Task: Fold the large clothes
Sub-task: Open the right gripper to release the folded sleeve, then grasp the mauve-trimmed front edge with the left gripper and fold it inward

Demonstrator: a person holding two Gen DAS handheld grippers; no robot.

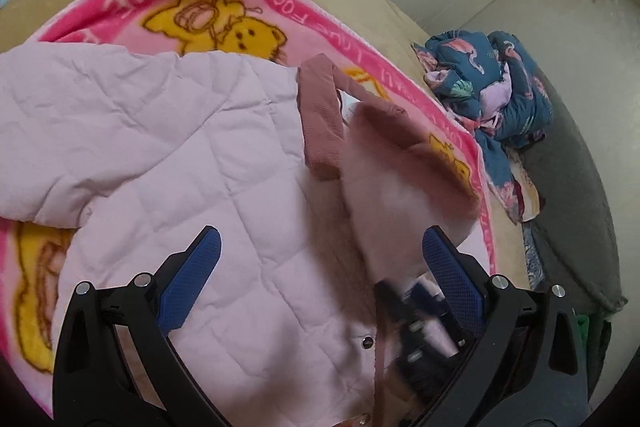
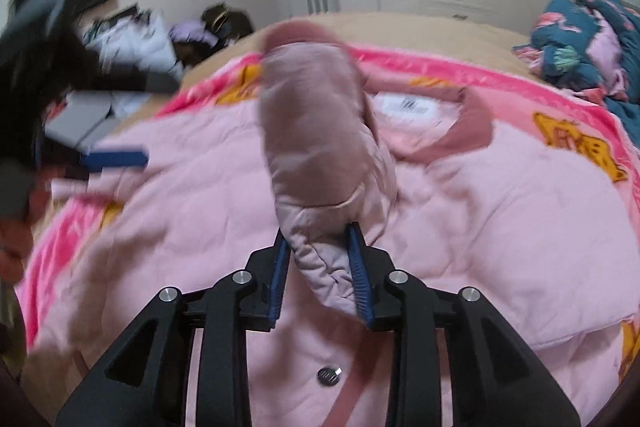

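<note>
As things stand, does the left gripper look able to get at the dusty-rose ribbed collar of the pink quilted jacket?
Probably yes. The left gripper is open and empty above the pink quilted jacket, and the dusty-rose ribbed collar lies exposed ahead of it. The sleeve lifted by the right gripper crowds one side only.

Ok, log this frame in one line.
left gripper: open above jacket | right gripper: sleeve between pads | blanket underneath

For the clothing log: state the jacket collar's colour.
Dusty rose collar, darker than the pale pink jacket; clearest in the left wrist view.
</note>
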